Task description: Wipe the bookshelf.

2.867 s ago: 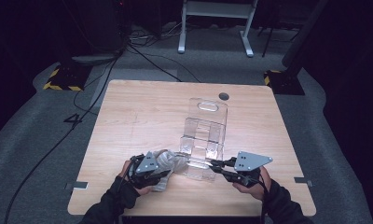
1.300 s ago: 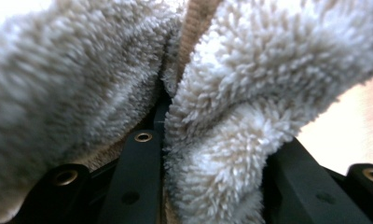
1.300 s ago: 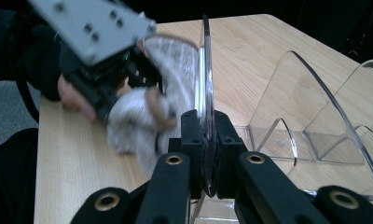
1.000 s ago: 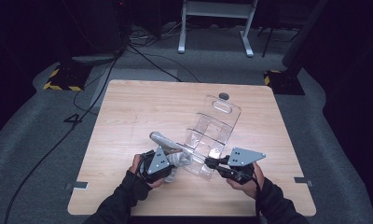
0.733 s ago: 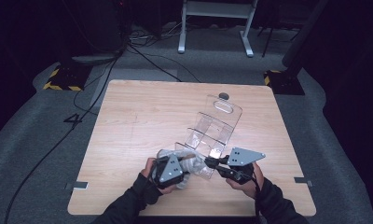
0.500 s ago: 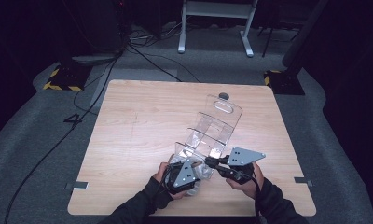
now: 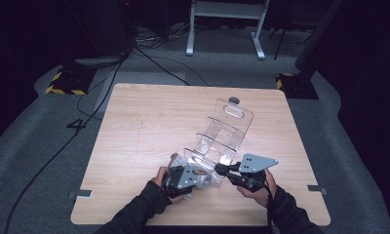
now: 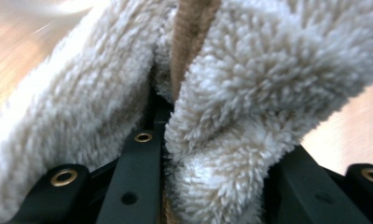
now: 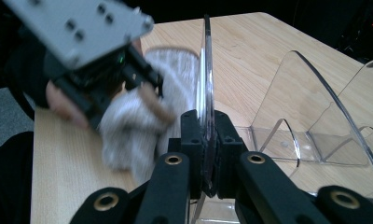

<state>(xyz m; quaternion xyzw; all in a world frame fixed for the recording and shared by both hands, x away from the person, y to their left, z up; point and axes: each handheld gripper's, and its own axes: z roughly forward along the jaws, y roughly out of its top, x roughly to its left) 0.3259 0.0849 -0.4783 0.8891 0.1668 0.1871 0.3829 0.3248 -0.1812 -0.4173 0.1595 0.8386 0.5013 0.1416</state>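
A clear acrylic rack (image 7: 223,135) with several dividers stands tilted on the wooden table (image 7: 144,122). My right gripper (image 7: 219,169) is shut on the rack's front panel (image 9: 206,70), which stands edge-on between its jaws (image 9: 205,135). My left gripper (image 7: 197,176) is shut on a cream fleece piece with a tan trim (image 8: 250,93); the pile bulges over both jaws (image 8: 212,186). In the right gripper view the left gripper (image 9: 142,91) holds the fleece (image 9: 128,130) right against the left side of that panel.
Behind the front panel the rack's curved dividers (image 9: 310,93) rise, with its handle cut-out (image 7: 237,110) at the far end. Bare tabletop lies to the left and behind. Cables (image 7: 149,63) and a stand's legs (image 7: 222,29) are on the floor beyond the table.
The rack went from flat to tilted. My left gripper then carried the fleece rightward and down to the rack's front end. My right gripper kept still on the panel.
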